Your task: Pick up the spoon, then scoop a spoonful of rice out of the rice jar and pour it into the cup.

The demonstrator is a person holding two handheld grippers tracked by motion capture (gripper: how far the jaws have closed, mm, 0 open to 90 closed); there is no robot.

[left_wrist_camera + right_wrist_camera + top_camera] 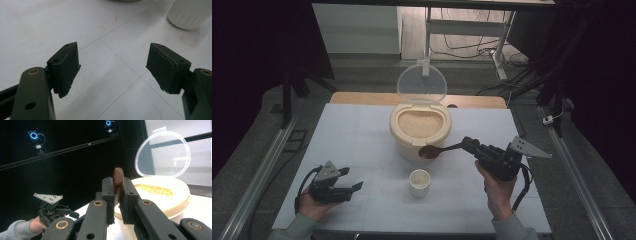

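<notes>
A cream container (402, 134) full of rice (419, 123) stands mid-table, its clear lid (422, 82) tipped up behind it. My right gripper (469, 145) is shut on the handle of a brown wooden spoon (428, 151), whose bowl hangs by the container's front wall, above and behind a small white cup (419, 182). In the right gripper view the spoon (117, 176) stands edge-on between the jaws of the right gripper (117, 188), with the container (175, 202) and lid (162, 155) beyond. My left gripper (353, 179) rests open at the table's left front. In its own view the left gripper (113, 67) holds nothing, with the cup (190, 12) at top right.
The white tabletop (357, 135) carries faint grid lines and red marks (107, 25). Metal rails (267, 165) run along both sides of the table. A frame with cables stands on the floor behind (492, 45). The left gripper (53, 207) shows far off in the right gripper view.
</notes>
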